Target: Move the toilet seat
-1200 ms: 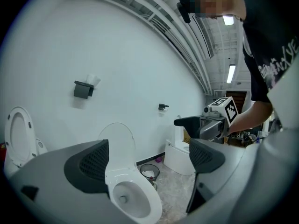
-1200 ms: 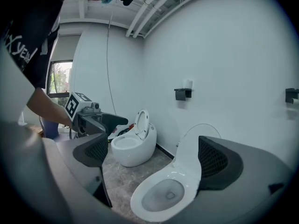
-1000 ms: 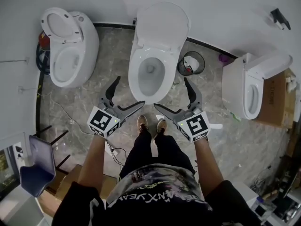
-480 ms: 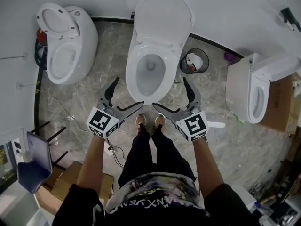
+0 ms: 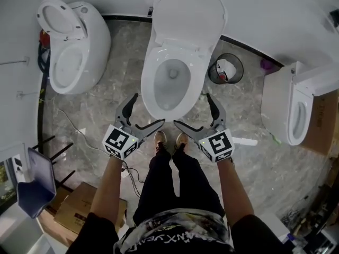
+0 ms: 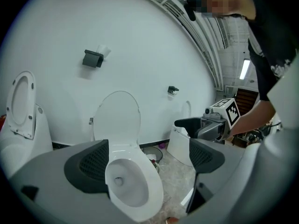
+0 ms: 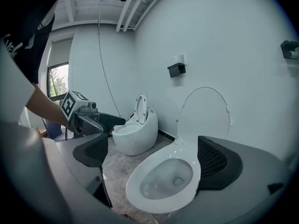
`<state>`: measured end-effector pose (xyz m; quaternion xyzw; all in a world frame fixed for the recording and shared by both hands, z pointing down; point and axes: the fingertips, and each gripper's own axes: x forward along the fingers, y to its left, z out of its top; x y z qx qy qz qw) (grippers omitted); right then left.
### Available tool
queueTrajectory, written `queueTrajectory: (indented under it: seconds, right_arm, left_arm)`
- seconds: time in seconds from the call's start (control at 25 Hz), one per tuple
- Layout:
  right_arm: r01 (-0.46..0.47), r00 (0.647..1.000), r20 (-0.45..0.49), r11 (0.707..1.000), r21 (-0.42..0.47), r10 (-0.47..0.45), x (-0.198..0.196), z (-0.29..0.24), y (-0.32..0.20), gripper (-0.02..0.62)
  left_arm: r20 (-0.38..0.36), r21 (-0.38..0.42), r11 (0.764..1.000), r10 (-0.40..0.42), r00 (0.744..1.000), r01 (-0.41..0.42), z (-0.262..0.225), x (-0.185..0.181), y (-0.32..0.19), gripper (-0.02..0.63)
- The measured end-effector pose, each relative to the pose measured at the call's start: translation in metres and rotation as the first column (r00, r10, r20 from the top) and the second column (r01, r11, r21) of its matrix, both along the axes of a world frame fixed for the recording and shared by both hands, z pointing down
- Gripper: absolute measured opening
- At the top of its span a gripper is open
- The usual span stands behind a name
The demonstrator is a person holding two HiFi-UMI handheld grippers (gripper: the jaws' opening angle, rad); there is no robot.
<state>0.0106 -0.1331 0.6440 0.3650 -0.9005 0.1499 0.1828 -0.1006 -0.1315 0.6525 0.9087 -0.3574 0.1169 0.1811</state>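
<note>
Grey marbled floor (image 5: pixel 114 83) and a curved white wall (image 5: pixel 265 15) hold three toilets, and the middle one carries the toilet seat (image 5: pixel 188 12). It stands raised against the wall behind its bowl (image 5: pixel 168 83), and from these views I cannot separate seat from lid. Just in front of the bowl's near rim, the left gripper (image 5: pixel 147 110) and the right gripper (image 5: pixel 193 110) hover side by side. Both have their jaws spread wide with nothing between them; each gripper's own view shows only the bowl beyond its pads. The person's shoes (image 5: pixel 169 139) are close to the base of the bowl. Further out, a second toilet (image 5: pixel 74 52) sits to the left, a third (image 5: pixel 291 105) to the right, and a small waste bin (image 5: pixel 225 70) stands beside the middle bowl. A thin cable (image 5: pixel 69 123) trails over the floor at the left. The seat is well apart from both grippers, so reaching it probably means leaning over the open bowl. The smooth plastic edge could slip from a shallow pinch and drop hard onto the rim. A grip taken at the top might also catch the lid alone and leave the seat behind.
</note>
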Motion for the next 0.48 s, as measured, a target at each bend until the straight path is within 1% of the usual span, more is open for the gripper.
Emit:
queueTrajectory:
  seconds: [0.24,0.48]
  right_arm:
    - [-0.009,1.000,-0.010,1.000,-0.026,0.009,0.003,0.045,0.003,0.583]
    - [-0.031,0.999,-0.035,0.997,-0.064,0.028,0.012,0.102,0.015,0.583]
  left_arm:
    - [0.007,-0.023,1.000,0.007,1.000,-0.007,0.040,0.007,0.004,0.520]
    - [0.016,-0.061,0.998,0.010,1.000,-0.009,0.089,0.010,0.016,0.520]
